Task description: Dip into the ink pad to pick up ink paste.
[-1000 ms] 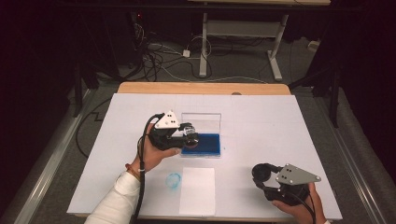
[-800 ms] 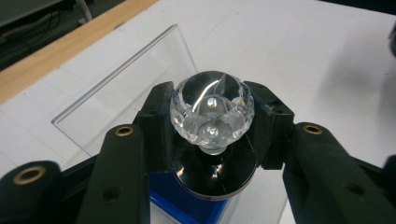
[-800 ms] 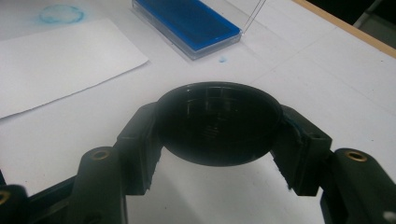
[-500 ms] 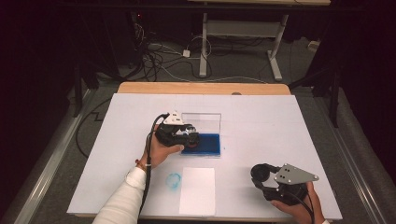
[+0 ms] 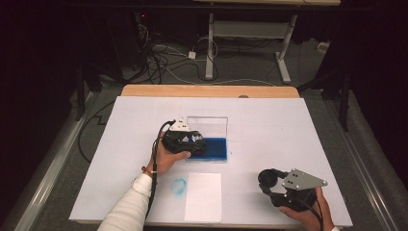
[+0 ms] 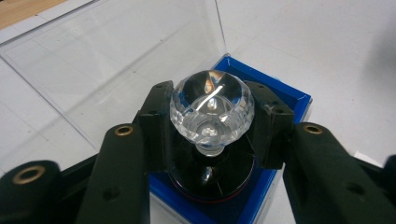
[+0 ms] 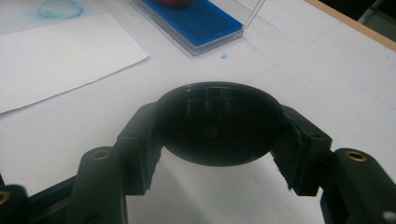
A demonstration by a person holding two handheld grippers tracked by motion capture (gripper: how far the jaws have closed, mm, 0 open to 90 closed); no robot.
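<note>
My left gripper (image 6: 212,123) is shut on a stamp by its clear faceted knob (image 6: 212,105). The stamp's round black base (image 6: 210,182) sits on the blue ink pad (image 6: 280,93) of a case whose clear lid (image 6: 107,70) stands open behind it. From the high view, the left gripper (image 5: 196,144) is over the pad's (image 5: 216,149) left end. Near the front right of the table, my right gripper (image 5: 268,182) is shut on a round black cap (image 7: 217,121), held just above the white tabletop.
A white sheet of paper (image 5: 203,196) lies near the front edge, with a blue ring-shaped ink mark (image 5: 178,186) on the table cover to its left. A small blue ink spot (image 7: 224,55) lies beside the pad case. A wooden table edge (image 5: 207,90) runs along the back.
My left gripper has shifted slightly right with the stamp, further over the ink pad. The right gripper with the cap has barely moved.
</note>
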